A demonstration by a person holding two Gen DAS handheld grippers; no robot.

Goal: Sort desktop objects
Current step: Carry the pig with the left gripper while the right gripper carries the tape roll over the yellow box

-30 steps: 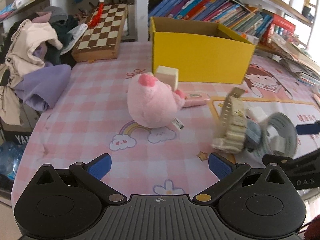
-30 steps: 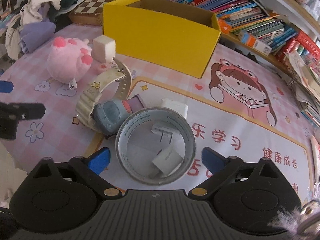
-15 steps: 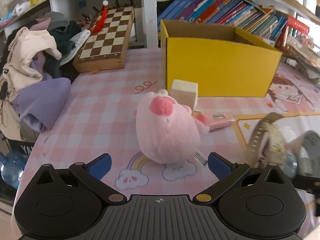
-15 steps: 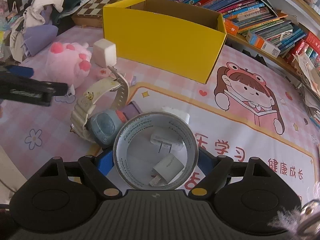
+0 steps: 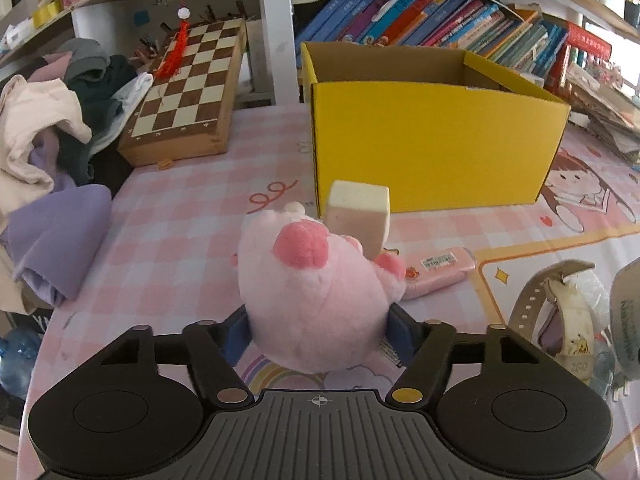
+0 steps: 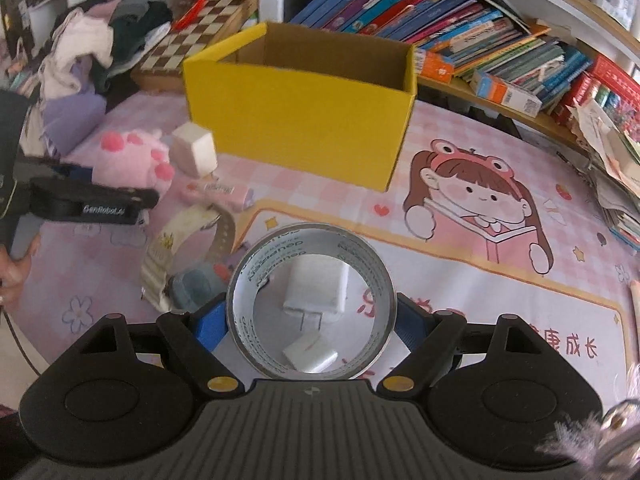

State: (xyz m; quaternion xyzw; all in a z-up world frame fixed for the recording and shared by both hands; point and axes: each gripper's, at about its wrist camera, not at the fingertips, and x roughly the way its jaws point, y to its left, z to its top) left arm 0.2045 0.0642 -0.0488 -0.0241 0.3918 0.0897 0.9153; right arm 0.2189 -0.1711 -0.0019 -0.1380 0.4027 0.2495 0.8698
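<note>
My left gripper (image 5: 319, 336) is shut on the pink plush toy (image 5: 316, 292), its blue pads pressed into both sides; the toy also shows in the right wrist view (image 6: 134, 160). My right gripper (image 6: 310, 326) is shut on the grey tape roll (image 6: 310, 300), pads against its outer wall. Two white chargers (image 6: 316, 288) show through the roll's hole. An open yellow box (image 5: 432, 136) stands behind, also seen in the right wrist view (image 6: 300, 108). A beige cube (image 5: 358, 216), a pink flat pack (image 5: 438, 270) and a beige watch (image 5: 560, 312) lie on the pink mat.
A chessboard (image 5: 188, 92) and a heap of clothes (image 5: 48, 140) lie at the back left. Bookshelves (image 5: 440, 12) run behind the box. A small blue-grey gadget (image 6: 196, 288) lies left of the tape roll. The table's left edge drops off near a water bottle (image 5: 16, 360).
My left gripper moved in on the plush toy and shut on it. My right gripper moved in on the tape roll and shut on it.
</note>
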